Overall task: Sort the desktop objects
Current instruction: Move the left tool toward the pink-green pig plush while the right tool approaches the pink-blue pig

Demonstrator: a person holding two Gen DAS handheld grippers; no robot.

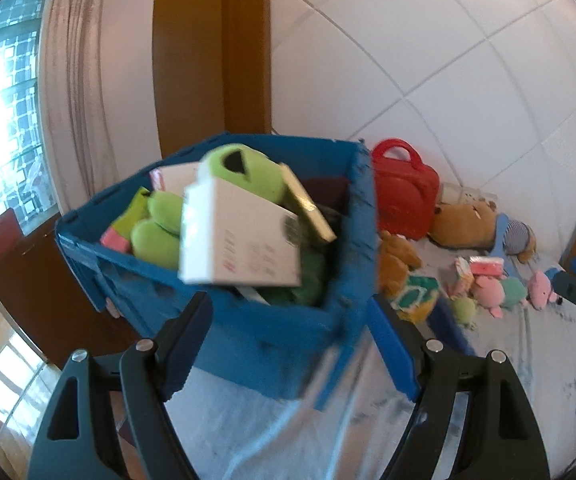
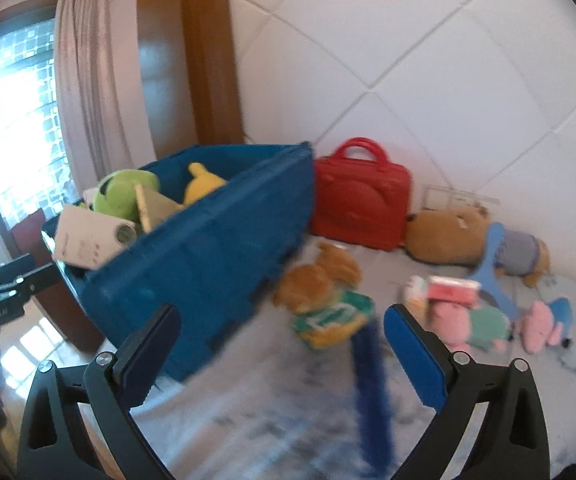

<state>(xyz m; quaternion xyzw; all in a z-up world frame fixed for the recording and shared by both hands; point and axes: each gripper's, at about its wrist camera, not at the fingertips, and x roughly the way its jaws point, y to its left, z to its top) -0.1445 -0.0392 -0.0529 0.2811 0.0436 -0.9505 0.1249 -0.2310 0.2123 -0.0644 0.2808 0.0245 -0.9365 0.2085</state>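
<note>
Box (image 1: 240,236), white, lies tilted atop blue crate (image 1: 224,332); left gripper (image 1: 288,344) and right gripper (image 2: 280,356) gape, empty.

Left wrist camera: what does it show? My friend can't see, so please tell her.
A blue bin sits on a pale cloth, packed with green plush toys and a white box on top. The left gripper has its jaws open and empty. A red case and soft toys lie to the right.

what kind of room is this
Probably a bedroom or playroom at home: plush toys like the brown bear lie on a cloth-covered surface by a padded white wall, with a curtained window and a blue toy bin.
</note>
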